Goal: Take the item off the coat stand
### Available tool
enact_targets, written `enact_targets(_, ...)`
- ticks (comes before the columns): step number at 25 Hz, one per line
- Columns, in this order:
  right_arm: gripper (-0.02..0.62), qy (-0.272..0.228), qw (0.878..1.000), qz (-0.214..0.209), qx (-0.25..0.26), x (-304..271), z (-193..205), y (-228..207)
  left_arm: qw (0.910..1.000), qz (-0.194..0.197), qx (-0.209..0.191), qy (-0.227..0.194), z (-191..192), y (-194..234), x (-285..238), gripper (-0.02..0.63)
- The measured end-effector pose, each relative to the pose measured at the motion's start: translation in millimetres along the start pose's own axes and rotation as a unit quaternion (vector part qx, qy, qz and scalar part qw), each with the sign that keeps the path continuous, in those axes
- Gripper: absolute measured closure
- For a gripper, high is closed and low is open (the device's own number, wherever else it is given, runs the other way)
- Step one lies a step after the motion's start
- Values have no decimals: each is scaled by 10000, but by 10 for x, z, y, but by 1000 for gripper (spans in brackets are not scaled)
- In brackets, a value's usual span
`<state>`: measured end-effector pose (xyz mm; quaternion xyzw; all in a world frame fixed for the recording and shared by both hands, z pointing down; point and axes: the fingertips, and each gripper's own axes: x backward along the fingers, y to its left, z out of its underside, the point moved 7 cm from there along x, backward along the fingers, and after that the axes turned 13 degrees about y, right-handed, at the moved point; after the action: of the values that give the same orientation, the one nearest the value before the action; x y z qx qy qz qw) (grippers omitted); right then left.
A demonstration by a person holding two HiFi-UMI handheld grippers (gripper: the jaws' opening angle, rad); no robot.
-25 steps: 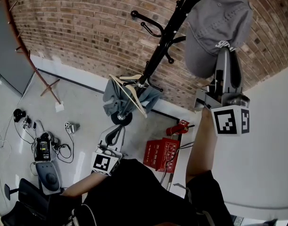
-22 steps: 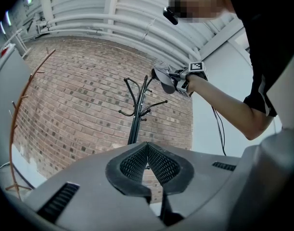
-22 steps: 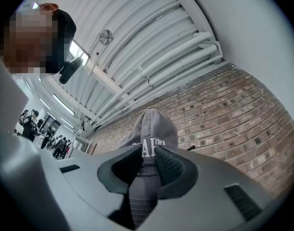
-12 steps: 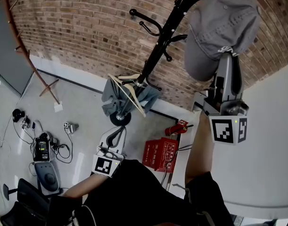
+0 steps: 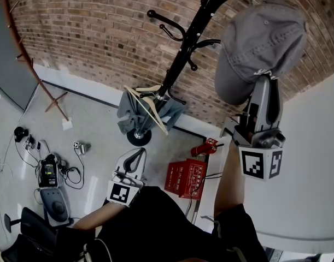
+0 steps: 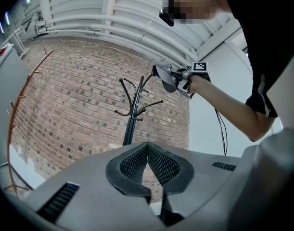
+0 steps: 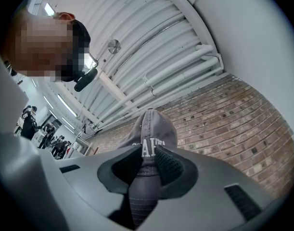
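Cap: grey cap (image 5: 262, 37) was high up, just beside the top hook of the coat stand (image 5: 183, 59); contact unclear.
Right gripper (image 5: 263, 78): jaws clamped on the cap's brim.
Left gripper (image 5: 136, 154): low, jaws together, empty.
Behind: brick wall (image 5: 101, 26).

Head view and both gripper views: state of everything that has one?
cap: brim clamped in right gripper, beside the stand's top hook; whether free of it unclear.
right gripper: shut on cap.
left gripper: shut, empty.
coat stand: upright, other upper hooks bare.
wooden hanger: hanging low on the stand, grey cloth on it.
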<state>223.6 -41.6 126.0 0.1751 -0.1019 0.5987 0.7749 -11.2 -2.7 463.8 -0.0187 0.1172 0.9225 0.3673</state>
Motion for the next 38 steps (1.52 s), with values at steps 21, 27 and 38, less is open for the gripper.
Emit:
enact_targets(21, 502, -427, 9978, 103, 500, 256, 101, 88, 9994, 164, 73, 292, 97, 67, -60, 588)
enact_targets(27, 502, -544, 9964, -3, 646, 207, 82, 159, 9992, 204, 54, 327, 92, 112, -89, 588)
enact_targets(38, 502, -264, 9985, 435, 225, 414, 247, 186, 9996, 212, 4, 181, -9, 205, -43, 588)
